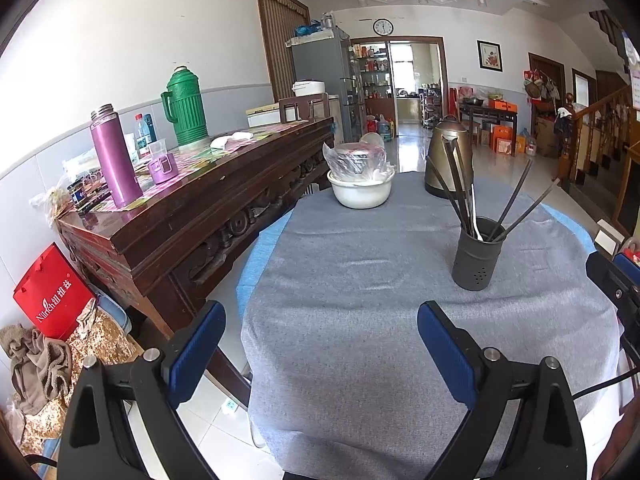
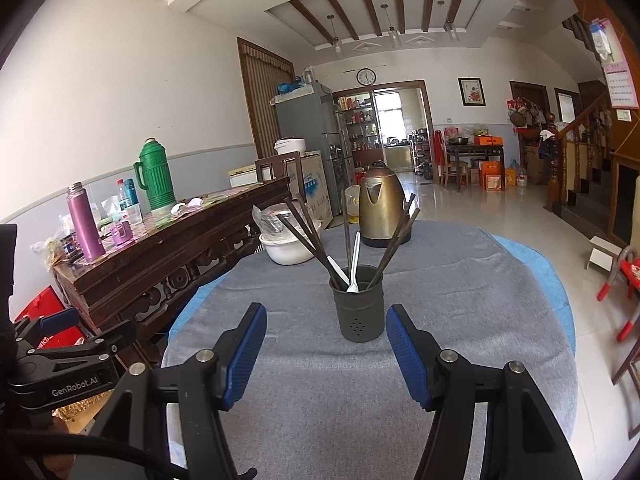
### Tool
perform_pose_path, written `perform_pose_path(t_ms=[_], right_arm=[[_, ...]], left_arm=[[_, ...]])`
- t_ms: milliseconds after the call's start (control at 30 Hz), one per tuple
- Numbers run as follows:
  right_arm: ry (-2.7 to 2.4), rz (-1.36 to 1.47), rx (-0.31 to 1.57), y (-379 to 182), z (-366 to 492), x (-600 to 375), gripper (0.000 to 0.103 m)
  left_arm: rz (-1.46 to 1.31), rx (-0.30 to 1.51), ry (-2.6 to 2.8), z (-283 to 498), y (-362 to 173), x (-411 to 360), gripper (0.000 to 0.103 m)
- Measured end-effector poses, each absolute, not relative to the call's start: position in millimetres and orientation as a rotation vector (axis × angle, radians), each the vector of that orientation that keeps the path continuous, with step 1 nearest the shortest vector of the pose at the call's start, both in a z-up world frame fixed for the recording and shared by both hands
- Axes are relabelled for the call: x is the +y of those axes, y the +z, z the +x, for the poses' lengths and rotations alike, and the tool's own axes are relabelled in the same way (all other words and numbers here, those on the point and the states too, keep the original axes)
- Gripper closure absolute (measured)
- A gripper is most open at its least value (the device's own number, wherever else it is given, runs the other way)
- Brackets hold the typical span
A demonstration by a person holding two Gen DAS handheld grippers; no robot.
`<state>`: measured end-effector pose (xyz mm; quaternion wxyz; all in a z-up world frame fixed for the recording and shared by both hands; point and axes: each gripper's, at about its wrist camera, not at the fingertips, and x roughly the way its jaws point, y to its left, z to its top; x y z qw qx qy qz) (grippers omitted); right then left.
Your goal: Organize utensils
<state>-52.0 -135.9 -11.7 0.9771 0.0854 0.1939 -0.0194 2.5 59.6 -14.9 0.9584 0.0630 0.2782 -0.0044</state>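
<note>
My right fingers [image 2: 326, 340] and left fingers [image 1: 320, 344] stood apart, empty; ahead, the holder's [image 2: 360, 312] chopsticks [image 2: 308, 236] looked light, stiff, slippery—best pinched mid-shaft.

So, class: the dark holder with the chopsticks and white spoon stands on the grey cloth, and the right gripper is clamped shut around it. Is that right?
Not quite. The holder with chopsticks and spoon does stand on the grey cloth, but the right gripper is open, short of it and holding nothing, as the right wrist view shows.

White walls [image 1: 120, 20], glossy tiled floor [image 2: 500, 216], carved wooden sideboard [image 1: 192, 216], beamed ceiling [image 2: 372, 8], wall clock [image 1: 383, 27]
</note>
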Motion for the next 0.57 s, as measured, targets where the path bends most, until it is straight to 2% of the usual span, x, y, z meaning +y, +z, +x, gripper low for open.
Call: perform_pose_path(t_ms=[567], right_arm=[[-0.089, 0.165, 0.436, -26.1, -23.7, -148.9, 0.037]], left_arm=[[0.103, 0.618, -0.111, 39.8, -30.2, 44.5, 0.006]])
